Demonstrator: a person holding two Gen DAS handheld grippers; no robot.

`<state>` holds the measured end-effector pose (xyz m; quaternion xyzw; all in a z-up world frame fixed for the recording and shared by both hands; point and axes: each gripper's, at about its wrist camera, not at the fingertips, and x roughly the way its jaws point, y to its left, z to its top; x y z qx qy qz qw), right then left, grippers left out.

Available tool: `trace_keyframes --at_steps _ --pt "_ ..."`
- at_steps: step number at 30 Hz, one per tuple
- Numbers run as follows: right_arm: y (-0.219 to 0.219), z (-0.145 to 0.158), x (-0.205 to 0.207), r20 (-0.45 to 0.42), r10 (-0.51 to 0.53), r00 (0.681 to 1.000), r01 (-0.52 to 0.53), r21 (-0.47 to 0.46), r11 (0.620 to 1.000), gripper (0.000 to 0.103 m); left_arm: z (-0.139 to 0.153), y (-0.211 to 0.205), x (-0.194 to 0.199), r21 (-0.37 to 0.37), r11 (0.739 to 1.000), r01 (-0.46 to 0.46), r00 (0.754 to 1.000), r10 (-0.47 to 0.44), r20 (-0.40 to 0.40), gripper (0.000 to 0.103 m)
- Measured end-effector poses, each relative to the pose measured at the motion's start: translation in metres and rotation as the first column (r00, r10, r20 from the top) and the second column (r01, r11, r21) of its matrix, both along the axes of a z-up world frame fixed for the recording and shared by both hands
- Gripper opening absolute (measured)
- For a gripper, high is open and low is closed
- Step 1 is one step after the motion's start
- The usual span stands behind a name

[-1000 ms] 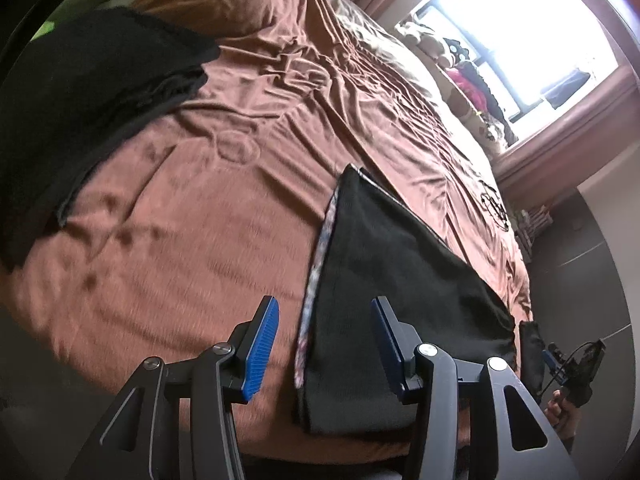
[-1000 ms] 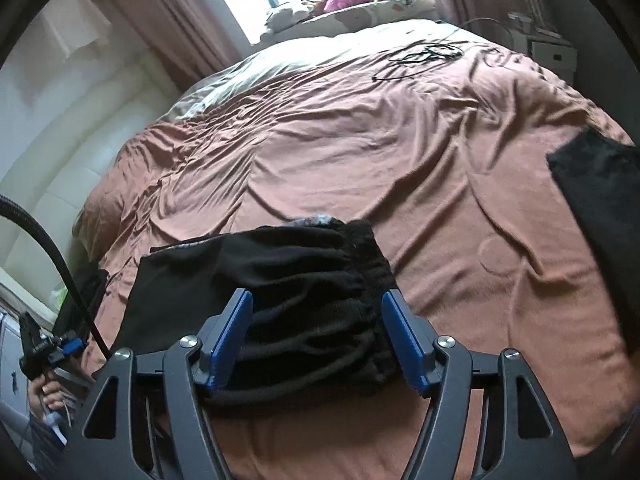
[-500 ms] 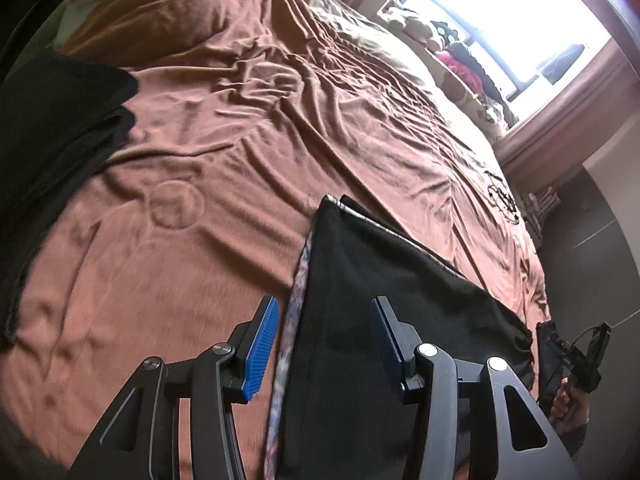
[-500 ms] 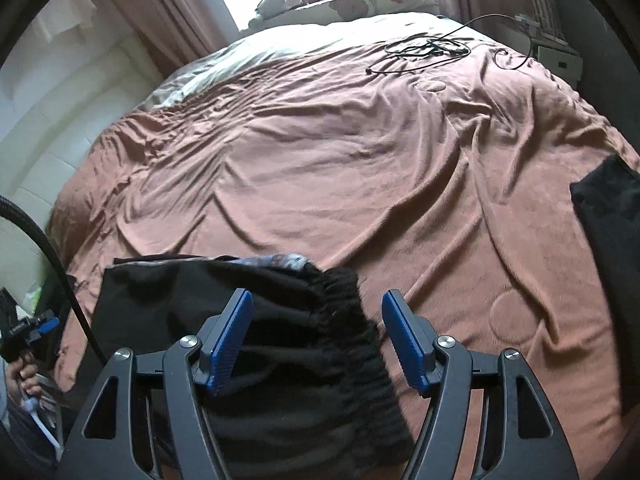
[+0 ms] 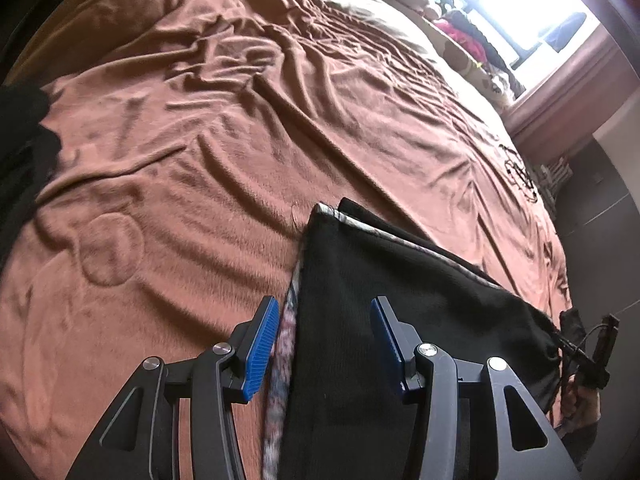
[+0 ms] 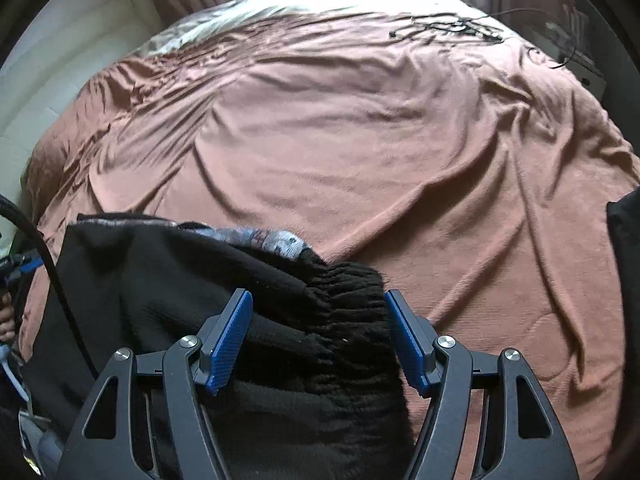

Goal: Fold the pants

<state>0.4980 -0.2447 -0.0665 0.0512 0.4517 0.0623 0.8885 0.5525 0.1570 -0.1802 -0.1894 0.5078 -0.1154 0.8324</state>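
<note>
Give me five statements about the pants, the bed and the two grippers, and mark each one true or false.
1. The black pants lie on a brown blanket. True.
2. The right gripper is clamped shut on the gathered waistband. False: its jaws stand apart, either side of the waistband, pressing nothing.
3. The left gripper stands open over the pants' edge with the patterned stripe. True.
4. The pants are light blue denim. False: they are black with a patterned side stripe.
5. Black cables lie on the far part of the bed in the right wrist view. True.
</note>
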Motion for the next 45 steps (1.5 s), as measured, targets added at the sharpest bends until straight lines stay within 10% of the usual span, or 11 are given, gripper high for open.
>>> trace_keyframes --at_steps 16,19,24,40,45 --pt "0.005 -0.011 0.003 0.043 0.013 0.999 -0.012 -0.027 1.0 0.034 -0.031 -0.029 0.071 0.145 0.985 0.095 0.995 -0.092 -0.029 0.05" --pt "0.001 -0.01 -0.002 0.056 0.003 0.998 -0.002 -0.011 1.0 0.031 -0.03 -0.036 0.076 0.163 0.979 0.12 0.993 -0.119 -0.016 0.015" --pt "-0.009 0.0 -0.013 0.09 -0.021 0.996 0.021 -0.002 1.0 0.028 -0.017 -0.049 0.076 0.189 0.97 0.155 0.986 -0.162 0.025 0.009" --pt "-0.011 -0.014 0.004 0.037 -0.073 0.997 0.072 0.021 0.997 0.04 -0.03 -0.057 0.1 0.216 0.973 0.079 0.997 -0.075 -0.024 0.01" --pt "-0.023 0.001 -0.001 0.05 -0.077 0.996 0.073 0.082 0.994 0.052 -0.014 -0.049 0.081 0.193 0.979 0.07 0.997 -0.063 -0.042 0.038"
